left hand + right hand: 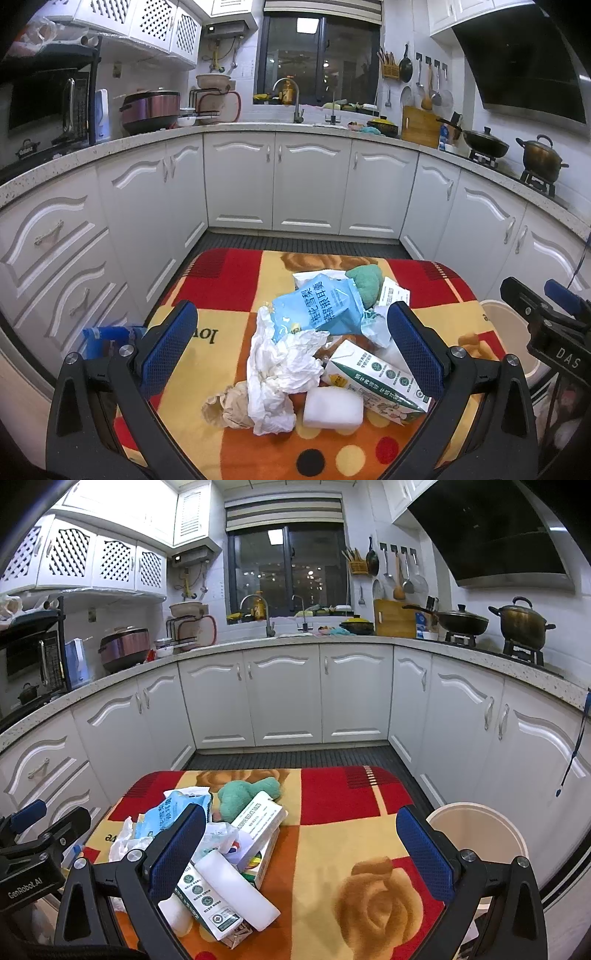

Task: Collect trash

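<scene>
Left gripper spread wide, holding nothing, above trash pile | trash pile on patterned table, left-centre | right gripper spread wide, empty, over bare cloth | cream bin beside table's right edge

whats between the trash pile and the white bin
Only bare patterned blanket, seen in the right wrist view, lies between the trash pile and the white bin.

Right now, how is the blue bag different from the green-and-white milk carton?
The blue bag is soft, crinkly and blue; the milk carton is a stiff box, white with green. The bag lies farther back in the pile; the carton lies nearer, beside the white foam block. Both lie flat on the colourful table.
</scene>
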Motion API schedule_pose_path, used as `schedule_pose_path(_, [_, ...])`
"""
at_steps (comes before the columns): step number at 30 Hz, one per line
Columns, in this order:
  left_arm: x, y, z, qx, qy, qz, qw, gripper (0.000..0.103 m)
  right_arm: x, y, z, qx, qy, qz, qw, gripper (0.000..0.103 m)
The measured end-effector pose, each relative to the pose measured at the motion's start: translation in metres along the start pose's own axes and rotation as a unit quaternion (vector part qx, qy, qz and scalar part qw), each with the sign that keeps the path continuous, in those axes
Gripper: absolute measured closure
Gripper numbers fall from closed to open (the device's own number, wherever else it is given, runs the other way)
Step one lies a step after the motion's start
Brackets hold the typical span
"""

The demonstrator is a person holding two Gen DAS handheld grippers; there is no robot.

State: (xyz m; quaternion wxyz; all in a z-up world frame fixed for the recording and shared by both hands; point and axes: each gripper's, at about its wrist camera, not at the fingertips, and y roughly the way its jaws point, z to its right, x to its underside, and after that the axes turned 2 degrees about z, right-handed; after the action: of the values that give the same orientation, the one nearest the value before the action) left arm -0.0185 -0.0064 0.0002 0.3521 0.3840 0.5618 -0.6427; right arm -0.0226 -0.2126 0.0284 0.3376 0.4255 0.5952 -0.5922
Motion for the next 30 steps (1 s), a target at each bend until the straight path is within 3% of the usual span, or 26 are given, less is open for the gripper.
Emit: schedule_pose_path(30, [0.001,0.0037,-0.0046,0.006,-0.007,-0.009,0.9999,0.001,0.0011,0.005,0.0049,0.004,0.005,-0.009,1.0,0.001])
